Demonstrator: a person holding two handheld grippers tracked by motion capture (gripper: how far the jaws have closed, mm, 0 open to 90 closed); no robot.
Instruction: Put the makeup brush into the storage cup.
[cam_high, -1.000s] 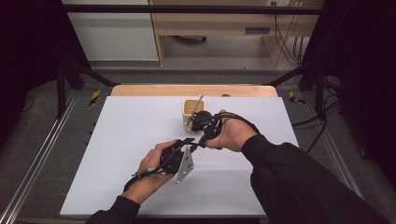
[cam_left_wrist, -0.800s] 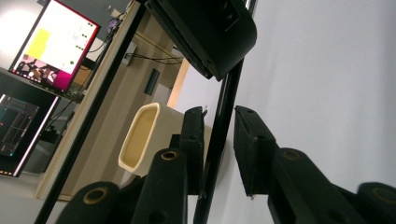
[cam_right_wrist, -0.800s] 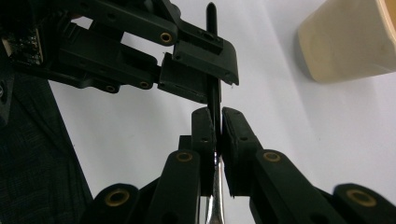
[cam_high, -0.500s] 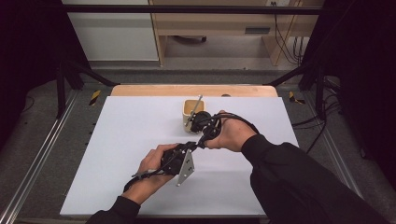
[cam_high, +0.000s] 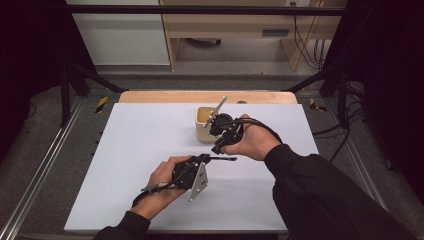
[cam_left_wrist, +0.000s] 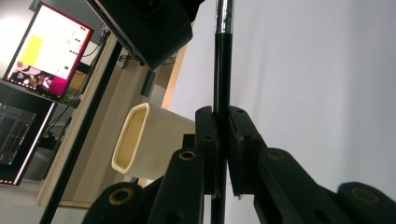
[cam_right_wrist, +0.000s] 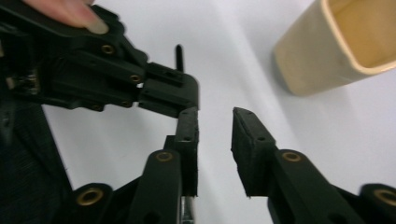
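Since the earlier picture the right gripper (cam_right_wrist: 215, 116) has just been opening its jaws, which now stand a little apart with nothing between them, while the left gripper (cam_left_wrist: 223, 140) is closed tight on a thin black rod (cam_left_wrist: 223, 60) with a shiny metal tip. Nearest the person the rod is held over the white table (cam_high: 125, 150), and the beige cup (cam_high: 205, 122) stands behind the right gripper. I think the rod could tilt or slip, because only one gripper pinches it now; no brand or readable writing is visible.

High view above the person's side, facing forward and down on the white worktop (cam_high: 150, 150), both tool views close and low along their own jaws, all three sharing the beige cup (cam_high: 205, 124) and worktop.
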